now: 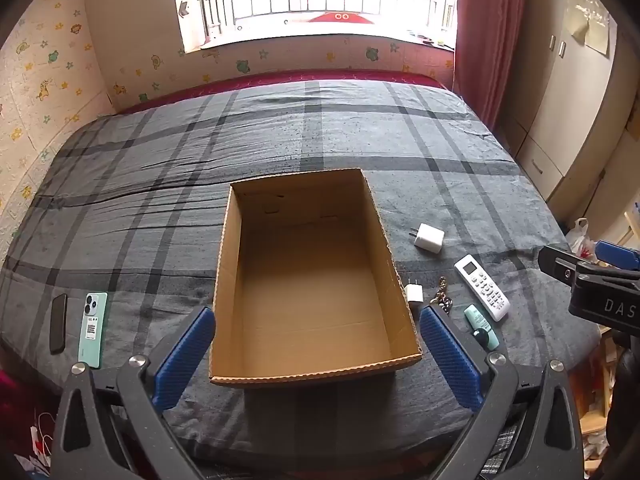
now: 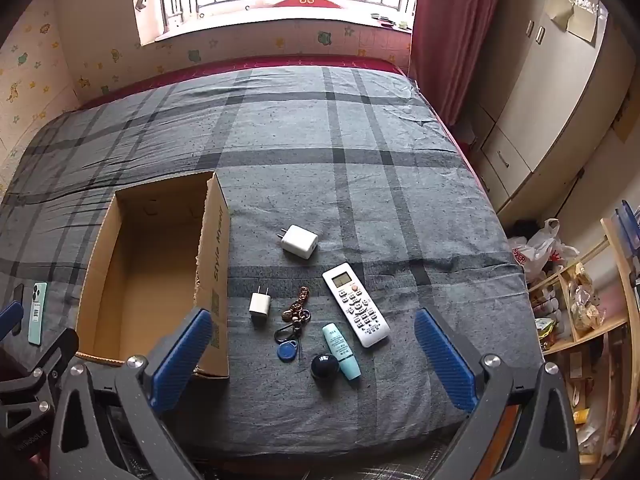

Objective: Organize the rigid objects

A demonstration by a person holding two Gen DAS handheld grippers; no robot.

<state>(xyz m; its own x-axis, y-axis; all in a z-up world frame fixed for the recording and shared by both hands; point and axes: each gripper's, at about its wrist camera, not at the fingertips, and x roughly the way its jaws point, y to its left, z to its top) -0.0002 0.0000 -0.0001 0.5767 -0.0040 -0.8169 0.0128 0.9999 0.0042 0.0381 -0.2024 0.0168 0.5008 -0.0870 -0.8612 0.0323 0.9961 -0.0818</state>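
Open brown cardboard box (image 1: 312, 280) near bed's front edge, empty. To its right: white remote control (image 2: 355, 304), two white chargers (image 2: 299, 241), keyring (image 2: 294, 322), mint tube (image 2: 341, 351). Left gripper (image 1: 316, 344) and right gripper (image 2: 314, 354) spread wide, holding nothing.

An open cardboard box (image 2: 160, 276) sits on the bed (image 2: 360, 160). Left of it lie two phones (image 1: 93, 330) side by side. Right of the box, the larger charger (image 2: 299, 241) lies farthest back; nearer are the small charger (image 2: 260, 305) (just beside the box wall), the keyring (image 2: 295, 322), then the remote (image 2: 355, 304). The tube (image 2: 341, 350) lies in front of the remote, beside the keyring's tag.
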